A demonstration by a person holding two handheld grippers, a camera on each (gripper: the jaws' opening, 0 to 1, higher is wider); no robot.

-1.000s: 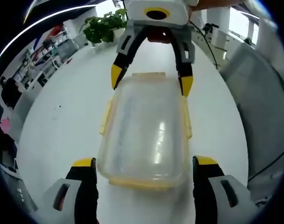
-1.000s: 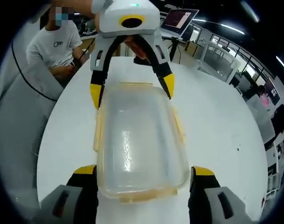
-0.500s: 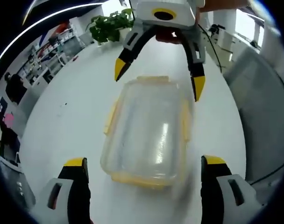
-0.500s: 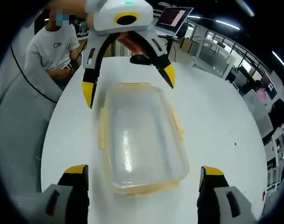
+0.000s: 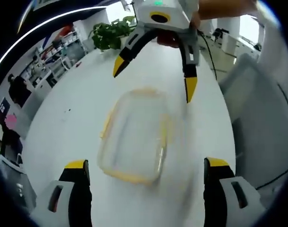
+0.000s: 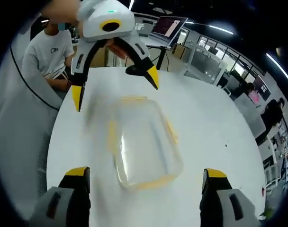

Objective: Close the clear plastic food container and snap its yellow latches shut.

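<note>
Clearly the biggest thing is the round white table (image 5: 77, 118), which takes most of both views. On it, near the middle, lies the clear plastic box (image 5: 132, 137) with its lid on; it is blurred in both pictures, so I cannot tell if the yellow latches (image 5: 107, 125) along its long sides are pressed down or stick out. In the right gripper view the same box (image 6: 144, 142) sits between the two grippers, nearer to the far one, and a yellow latch (image 6: 171, 132) shows on its right edge.

The left gripper (image 5: 146, 165) has its yellow-tipped jaws spread wide at the near edge of its view, with the box between and beyond them, not touching. The right gripper (image 5: 153, 78) faces it from the far side of the table, jaws also spread wide, tips just above the far end of the box and holding nothing.

In the right gripper view the right gripper (image 6: 144, 172) stands wide apart too, and the left gripper (image 6: 116, 85) hangs over the far end.

A person in a white shirt (image 6: 51, 49) sits at the far left of the table. A green plant (image 5: 108, 33) stands at the far edge.
</note>
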